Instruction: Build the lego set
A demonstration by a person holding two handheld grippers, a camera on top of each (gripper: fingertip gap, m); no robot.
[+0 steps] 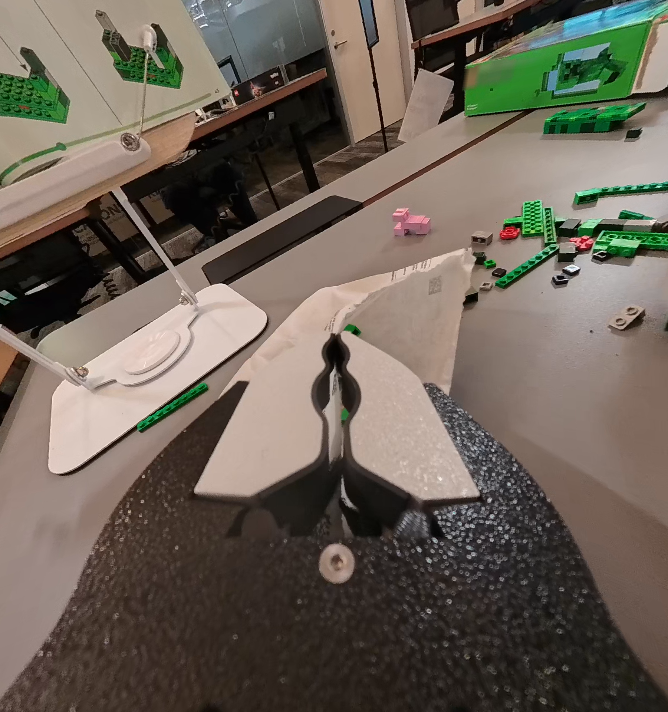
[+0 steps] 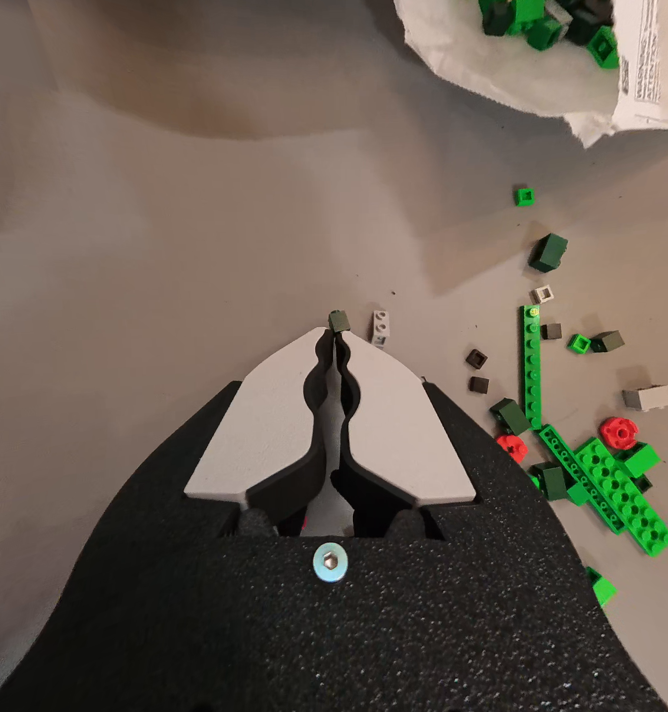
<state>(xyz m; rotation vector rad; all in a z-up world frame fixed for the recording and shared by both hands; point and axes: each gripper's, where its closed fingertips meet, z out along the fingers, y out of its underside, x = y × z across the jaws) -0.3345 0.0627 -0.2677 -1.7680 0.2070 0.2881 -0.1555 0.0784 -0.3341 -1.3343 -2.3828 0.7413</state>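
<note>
My left gripper (image 1: 336,339) is shut on the torn edge of a white paper bag (image 1: 413,308) and holds it up off the grey table (image 1: 517,385). The bag also shows in the right wrist view (image 2: 478,84), open, with several green and dark bricks inside. My right gripper (image 2: 334,333) is low over the table with its fingers together. A small dark green brick (image 2: 339,321) sits just past its fingertips and touches them; it is wider than the closed tips. A light grey brick with holes (image 2: 381,327) lies just right of it.
Loose green, grey and red pieces lie to the right (image 2: 594,462), among them a long green plate (image 2: 531,366). A white book stand (image 1: 151,366) holds the instruction booklet (image 1: 74,77). A green plate (image 1: 172,407), a pink figure (image 1: 411,222) and the green box (image 1: 555,77) are on the table. The grippers' ends are close to 20 centimetres from one another. The long green plate (image 2: 531,366) sits 10 centimetres or so from the ends of my right fingers. The left camera catches it too, in the left wrist view (image 1: 529,264).
</note>
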